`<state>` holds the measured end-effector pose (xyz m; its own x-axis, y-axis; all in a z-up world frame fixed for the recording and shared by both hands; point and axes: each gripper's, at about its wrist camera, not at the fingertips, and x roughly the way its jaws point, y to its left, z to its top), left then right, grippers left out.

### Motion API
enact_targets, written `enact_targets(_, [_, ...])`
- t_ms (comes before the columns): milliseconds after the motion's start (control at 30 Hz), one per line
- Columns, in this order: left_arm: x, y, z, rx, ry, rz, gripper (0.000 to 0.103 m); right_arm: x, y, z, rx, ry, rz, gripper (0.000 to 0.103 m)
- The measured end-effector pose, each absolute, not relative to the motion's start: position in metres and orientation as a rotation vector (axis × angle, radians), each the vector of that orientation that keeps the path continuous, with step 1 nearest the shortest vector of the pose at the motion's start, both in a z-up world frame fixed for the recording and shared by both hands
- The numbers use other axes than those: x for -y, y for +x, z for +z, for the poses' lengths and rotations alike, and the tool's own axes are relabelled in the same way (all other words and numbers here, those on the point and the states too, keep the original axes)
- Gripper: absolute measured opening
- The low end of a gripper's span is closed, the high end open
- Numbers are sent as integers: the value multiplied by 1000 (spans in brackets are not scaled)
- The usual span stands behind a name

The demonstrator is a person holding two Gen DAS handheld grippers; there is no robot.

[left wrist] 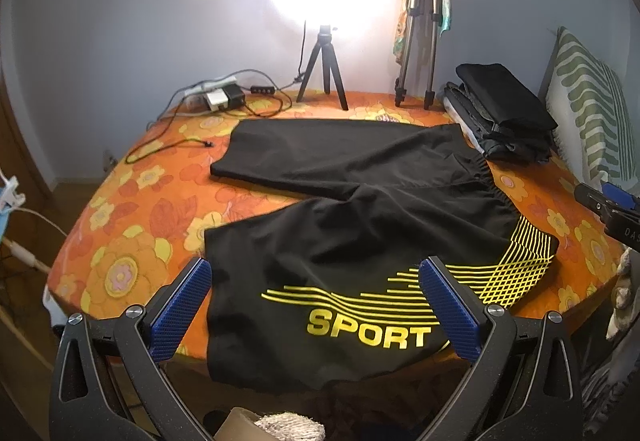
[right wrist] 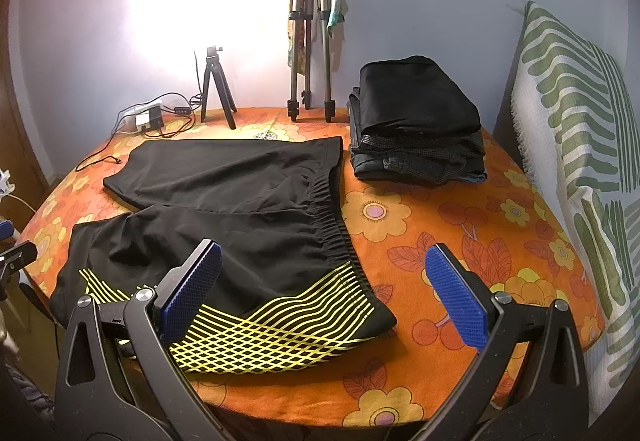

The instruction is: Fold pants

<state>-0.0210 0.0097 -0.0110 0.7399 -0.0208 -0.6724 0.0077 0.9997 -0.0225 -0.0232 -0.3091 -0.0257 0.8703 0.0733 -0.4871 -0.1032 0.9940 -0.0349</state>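
Observation:
Black shorts (left wrist: 360,209) with yellow lines and the word SPORT lie spread flat on the orange flowered table, both legs pointing left, the waistband to the right; the near leg hangs over the front edge. My left gripper (left wrist: 316,273) is open and empty, hovering above the near leg's hem. The shorts also show in the right wrist view (right wrist: 248,217). My right gripper (right wrist: 324,261) is open and empty, above the near waistband corner with the yellow mesh print. Its tip shows at the right edge of the left wrist view (left wrist: 608,205).
A stack of folded dark clothes (right wrist: 416,121) sits at the back right. A small lamp tripod (left wrist: 324,69), a tall tripod (left wrist: 416,25), a power strip with cables (left wrist: 220,97) stand at the back. A green-striped cushion (right wrist: 572,145) leans on the right.

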Motion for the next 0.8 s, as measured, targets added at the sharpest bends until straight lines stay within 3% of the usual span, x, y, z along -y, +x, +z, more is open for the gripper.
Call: enact_targets(800, [-32, -34, -19, -743, -13, 50, 103, 291, -32, -44, -502, -167, 196, 103])
